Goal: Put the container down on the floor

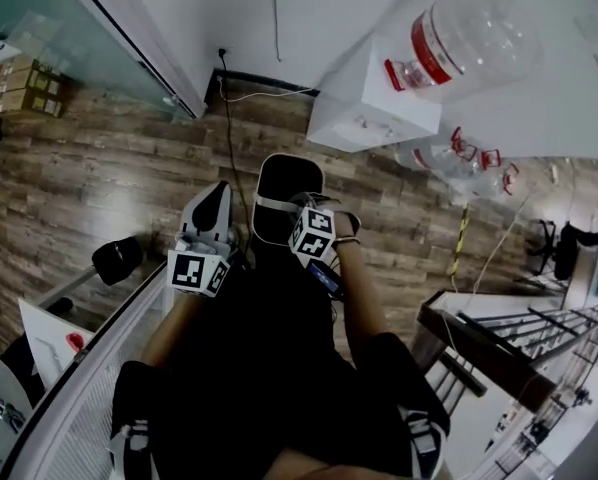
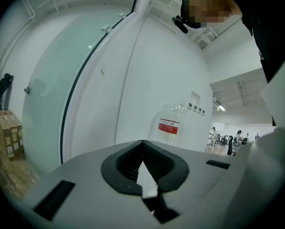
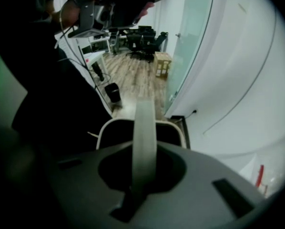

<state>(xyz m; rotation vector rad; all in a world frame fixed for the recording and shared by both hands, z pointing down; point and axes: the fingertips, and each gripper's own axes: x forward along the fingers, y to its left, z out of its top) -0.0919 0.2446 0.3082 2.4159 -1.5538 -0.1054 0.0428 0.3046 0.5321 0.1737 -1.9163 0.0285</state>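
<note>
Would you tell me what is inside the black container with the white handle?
Only darkness shows inside the container; the white handle, clamped in the right gripper, crosses its mouth, so any contents are hidden.

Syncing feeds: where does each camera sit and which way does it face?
Head view: head-mounted, facing down at wooden floor; forearms, left gripper, right gripper show.
Left gripper view: on that gripper, facing white wall; shut empty jaws show.
Right gripper view: on that gripper, facing the black white-rimmed container; jaws shut on its pale handle.
Head and right gripper views share the container.
</note>
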